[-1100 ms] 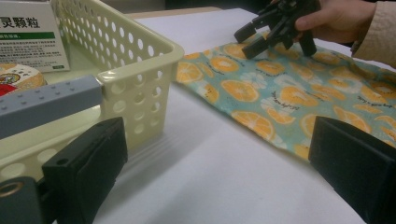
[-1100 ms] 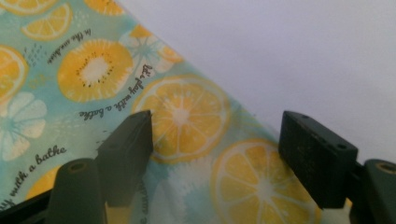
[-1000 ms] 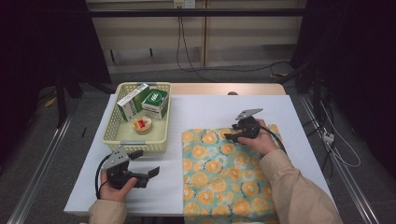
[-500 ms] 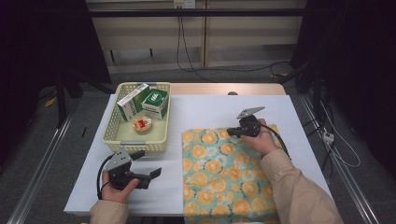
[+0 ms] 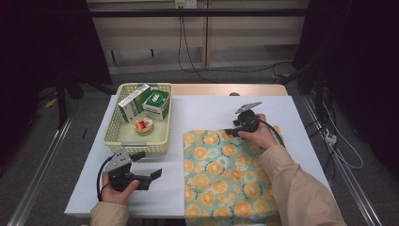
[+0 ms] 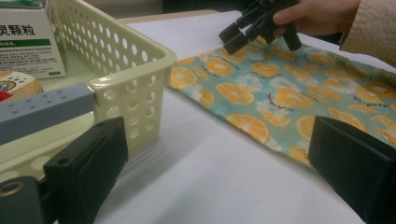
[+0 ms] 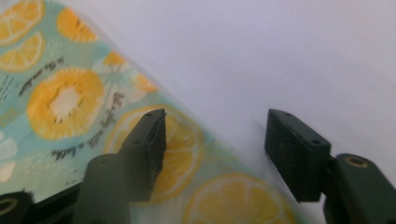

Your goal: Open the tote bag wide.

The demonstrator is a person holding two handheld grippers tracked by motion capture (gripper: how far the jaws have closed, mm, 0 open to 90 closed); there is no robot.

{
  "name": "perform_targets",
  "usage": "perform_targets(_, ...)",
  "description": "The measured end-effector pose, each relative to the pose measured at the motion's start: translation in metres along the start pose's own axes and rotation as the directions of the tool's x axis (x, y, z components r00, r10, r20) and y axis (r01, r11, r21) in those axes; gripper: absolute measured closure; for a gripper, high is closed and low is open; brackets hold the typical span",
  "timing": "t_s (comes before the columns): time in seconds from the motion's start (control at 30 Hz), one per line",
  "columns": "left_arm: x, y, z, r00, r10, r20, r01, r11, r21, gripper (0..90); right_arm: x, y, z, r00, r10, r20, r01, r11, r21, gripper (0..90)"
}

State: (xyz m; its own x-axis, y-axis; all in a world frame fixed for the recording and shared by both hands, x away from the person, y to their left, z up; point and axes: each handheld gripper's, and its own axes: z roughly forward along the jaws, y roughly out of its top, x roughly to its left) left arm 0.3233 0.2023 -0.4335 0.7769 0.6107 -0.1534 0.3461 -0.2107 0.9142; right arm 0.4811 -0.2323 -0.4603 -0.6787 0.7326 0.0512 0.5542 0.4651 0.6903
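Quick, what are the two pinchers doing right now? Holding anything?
Left gripper: open, holding nothing, near the basket.
Right gripper: open, jaws just opening over the orange-print cloth edge, nothing gripped.

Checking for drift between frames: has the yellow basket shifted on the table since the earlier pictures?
No. The yellow basket sits at the same spot by the table's far-left corner, its right wall equally far from the orange-print cloth.

A teal cloth (image 5: pixel 226 174) printed with orange slices lies by a pale yellow basket (image 5: pixel 136 141) on the white table (image 5: pixel 202 113).
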Motion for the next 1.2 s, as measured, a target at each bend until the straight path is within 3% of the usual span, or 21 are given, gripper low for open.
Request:
perform_targets(0.13,0.0,0.0,0.0,1.0,0.0,0.001,0.0,1.0,-0.001,4.7,-0.001,0.0,-0.004,0.9999,-0.013,-0.01,0.013,1.0,0.019,52.4)
perform_targets(0.3,-0.002,0.0,0.0,1.0,0.004,0.003,-0.004,1.0,-0.002,4.7,0.0,-0.003,-0.008,0.9992,-0.032,-0.022,0.032,0.999,0.021,62.3)
perform_targets(0.53,-0.001,0.001,0.0,1.0,0.002,0.0,-0.002,1.0,-0.005,4.7,0.003,-0.004,-0.009,0.9964,-0.043,-0.073,0.045,0.999,0.021,89.6)
perform_targets(0.7,-0.002,0.002,0.0,1.0,0.002,0.001,-0.002,1.0,-0.01,4.7,0.004,0.0,-0.01,0.9964,-0.043,-0.073,0.045,0.999,0.024,90.0)
perform_targets(0.8,-0.002,0.003,0.0,1.0,0.0,0.003,0.0,0.9999,-0.013,4.7,-0.002,0.008,-0.014,0.9978,-0.009,-0.066,0.007,0.999,-0.033,90.0)
perform_targets(1.0,-0.004,0.004,0.003,0.9999,0.0,0.012,0.0,1.0,-0.007,4.7,-0.027,0.026,-0.017,0.999,0.024,0.037,-0.022,0.998,-0.058,90.0)
perform_targets(1.2,-0.005,0.004,0.005,0.9998,-0.009,0.016,0.009,0.9999,-0.007,4.7,-0.06,0.047,-0.013,0.9903,0.05,0.13,-0.041,0.997,-0.071,90.0)
